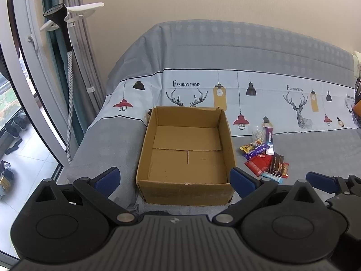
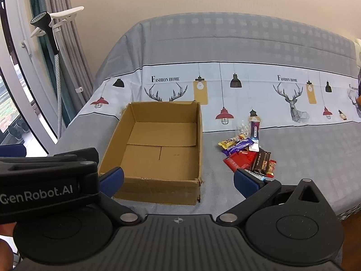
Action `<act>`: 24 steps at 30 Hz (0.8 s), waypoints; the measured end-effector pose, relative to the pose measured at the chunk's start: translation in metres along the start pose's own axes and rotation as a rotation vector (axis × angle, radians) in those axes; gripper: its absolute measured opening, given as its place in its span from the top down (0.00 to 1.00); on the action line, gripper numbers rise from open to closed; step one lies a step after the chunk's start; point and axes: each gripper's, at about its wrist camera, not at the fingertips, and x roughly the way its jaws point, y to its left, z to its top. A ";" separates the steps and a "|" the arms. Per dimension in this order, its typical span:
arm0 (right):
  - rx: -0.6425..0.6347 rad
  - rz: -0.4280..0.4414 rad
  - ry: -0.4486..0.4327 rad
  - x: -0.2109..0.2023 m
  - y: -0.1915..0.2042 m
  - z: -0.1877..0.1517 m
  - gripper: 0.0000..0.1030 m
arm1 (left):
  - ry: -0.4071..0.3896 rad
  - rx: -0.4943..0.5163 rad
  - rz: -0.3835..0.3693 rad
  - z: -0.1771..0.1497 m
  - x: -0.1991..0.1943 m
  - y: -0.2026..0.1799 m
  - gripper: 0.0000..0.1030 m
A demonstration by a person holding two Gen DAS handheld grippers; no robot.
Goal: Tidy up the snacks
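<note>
Both tools hover level above the near edge of the bed — the left gripper (image 1: 174, 181) and right gripper (image 2: 179, 180) each spread wide, holding nothing. The cardboard box (image 1: 186, 155) sits open ahead between the left fingers, with the snack pile (image 2: 248, 155) just right of it, near the right gripper's right fingertip (image 2: 244, 181).

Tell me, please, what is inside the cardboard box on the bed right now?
Nothing: the cardboard box shows only its bare folded bottom flaps. The snacks all lie outside, on the bedspread beside it. Its near wall hides a strip of floor just behind it.
</note>
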 end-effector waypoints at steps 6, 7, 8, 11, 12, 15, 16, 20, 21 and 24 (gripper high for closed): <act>-0.010 0.002 -0.007 -0.002 -0.002 -0.005 0.00 | 0.003 -0.009 -0.015 -0.004 -0.001 0.000 0.00; -0.011 0.000 -0.005 -0.003 -0.002 -0.006 0.00 | 0.004 -0.009 -0.016 -0.004 -0.001 0.000 0.00; -0.009 -0.001 -0.004 -0.003 -0.002 -0.006 0.00 | 0.004 -0.007 -0.015 -0.004 -0.002 0.000 0.00; -0.005 0.005 -0.004 -0.004 0.000 -0.005 0.00 | -0.003 -0.004 -0.010 -0.002 -0.005 0.002 0.00; -0.006 0.008 -0.006 -0.005 0.000 -0.005 0.00 | -0.005 -0.005 -0.008 -0.003 -0.005 0.002 0.00; -0.006 0.012 -0.010 -0.006 0.001 -0.005 0.00 | -0.009 -0.006 -0.003 -0.005 -0.008 0.003 0.00; -0.008 0.015 -0.010 -0.006 0.002 -0.006 0.00 | -0.010 -0.008 -0.001 -0.006 -0.009 0.004 0.00; -0.024 0.016 -0.019 -0.008 0.006 -0.008 0.00 | -0.005 -0.017 -0.005 -0.008 -0.011 0.011 0.00; -0.028 0.014 -0.019 -0.009 0.007 -0.009 0.00 | -0.005 -0.017 -0.003 -0.009 -0.012 0.012 0.00; -0.035 0.017 -0.018 -0.010 0.010 -0.011 0.00 | -0.007 -0.024 -0.001 -0.011 -0.013 0.015 0.00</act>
